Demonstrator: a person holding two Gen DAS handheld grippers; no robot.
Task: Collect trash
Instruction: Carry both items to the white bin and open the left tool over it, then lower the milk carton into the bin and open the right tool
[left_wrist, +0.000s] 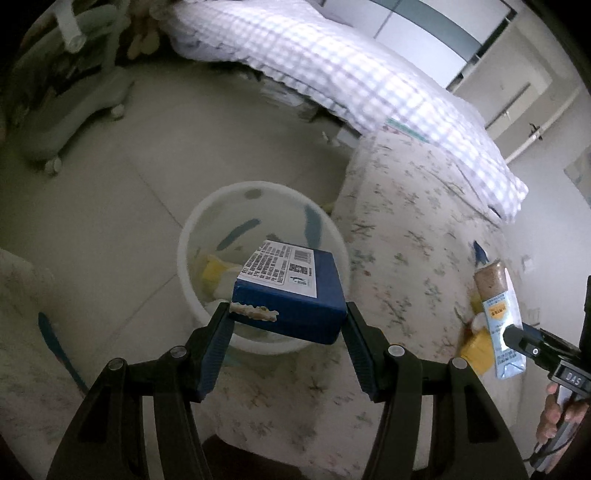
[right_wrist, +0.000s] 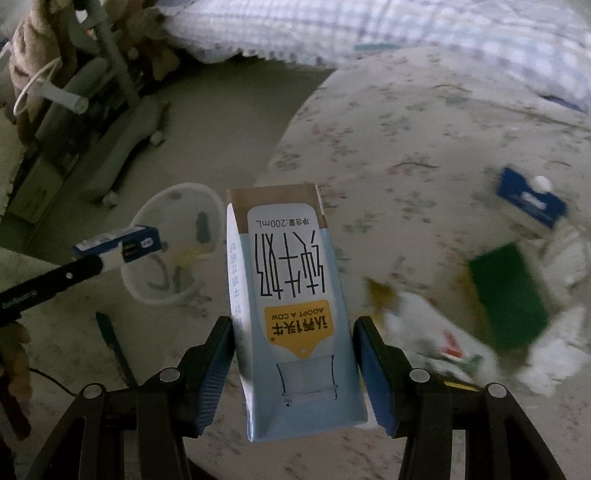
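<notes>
Right now the left gripper (left_wrist: 288, 314) is clamped on one flat, dark-blue cardboard box (left_wrist: 291, 291) with a white printed label, held just above the round white plastic bin (left_wrist: 188, 236) on the tiled floor. Beside it, the right gripper (right_wrist: 295, 343) grips one tall, pale-blue milk carton (right_wrist: 291, 302) with a brown end, over the floral bedsheet (right_wrist: 424, 122). Behind it, three blurred scraps lie on the sheet: a second blue box (right_wrist: 530, 199), a green flat piece (right_wrist: 509, 295) and crumpled white wrapping (right_wrist: 436, 343).
</notes>
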